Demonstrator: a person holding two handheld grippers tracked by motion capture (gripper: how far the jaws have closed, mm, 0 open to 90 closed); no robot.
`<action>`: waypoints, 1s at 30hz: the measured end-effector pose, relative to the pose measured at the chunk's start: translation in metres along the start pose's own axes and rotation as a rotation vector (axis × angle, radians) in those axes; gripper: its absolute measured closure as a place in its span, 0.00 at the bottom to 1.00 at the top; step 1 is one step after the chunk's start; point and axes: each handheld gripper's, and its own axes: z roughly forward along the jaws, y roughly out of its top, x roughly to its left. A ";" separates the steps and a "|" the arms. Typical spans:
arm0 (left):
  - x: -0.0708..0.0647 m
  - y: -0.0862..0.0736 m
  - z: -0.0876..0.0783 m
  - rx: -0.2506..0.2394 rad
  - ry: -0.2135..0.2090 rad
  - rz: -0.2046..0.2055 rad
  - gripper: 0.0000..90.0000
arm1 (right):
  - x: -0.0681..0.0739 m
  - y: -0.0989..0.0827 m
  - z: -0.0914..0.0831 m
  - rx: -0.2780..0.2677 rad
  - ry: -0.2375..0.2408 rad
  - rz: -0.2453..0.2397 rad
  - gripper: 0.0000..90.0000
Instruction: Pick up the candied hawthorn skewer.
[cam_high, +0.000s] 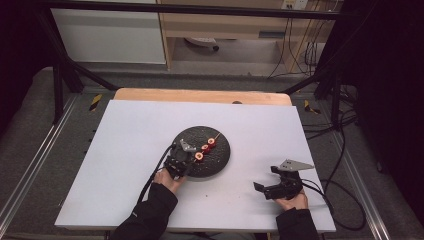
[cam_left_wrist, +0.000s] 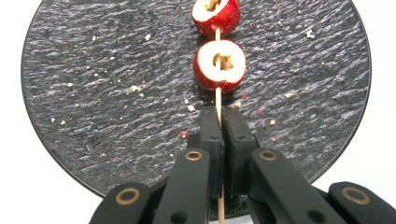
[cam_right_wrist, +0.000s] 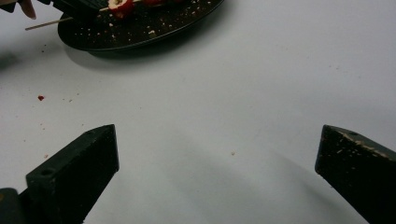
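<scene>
A thin wooden skewer (cam_left_wrist: 218, 99) threaded with red hollowed fruit pieces (cam_left_wrist: 219, 65) lies across a round black slate plate (cam_left_wrist: 116, 93). My left gripper (cam_left_wrist: 221, 114) is shut on the bare stick just below the nearest fruit piece, and the stick runs on between its jaws. In the high view the left gripper (cam_high: 187, 156) sits at the plate's (cam_high: 220, 155) near-left rim, with the skewer (cam_high: 206, 147) slanting away to the upper right. My right gripper (cam_high: 265, 178) rests to the right of the plate, open and with nothing between its fingers. In its own view, the right gripper (cam_right_wrist: 217, 140) stands wide above bare table.
A white sheet (cam_high: 135, 150) covers the table, with a wooden edge (cam_high: 200, 95) at the far side. Crumbs and red flecks (cam_left_wrist: 135, 87) dot the plate. The plate (cam_right_wrist: 140, 32) and the stick's free end (cam_right_wrist: 46, 23) lie far left in the right gripper view.
</scene>
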 end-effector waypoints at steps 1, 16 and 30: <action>0.000 0.000 0.000 -0.001 -0.001 0.001 0.98 | 0.000 0.000 0.000 0.000 0.000 0.000 0.01; 0.011 -0.016 -0.023 -0.132 -0.068 0.011 0.98 | 0.001 0.000 0.000 0.004 -0.004 0.003 0.01; 0.028 -0.049 -0.053 -0.263 -0.137 0.012 0.98 | 0.001 0.001 0.000 -0.019 0.001 0.037 0.01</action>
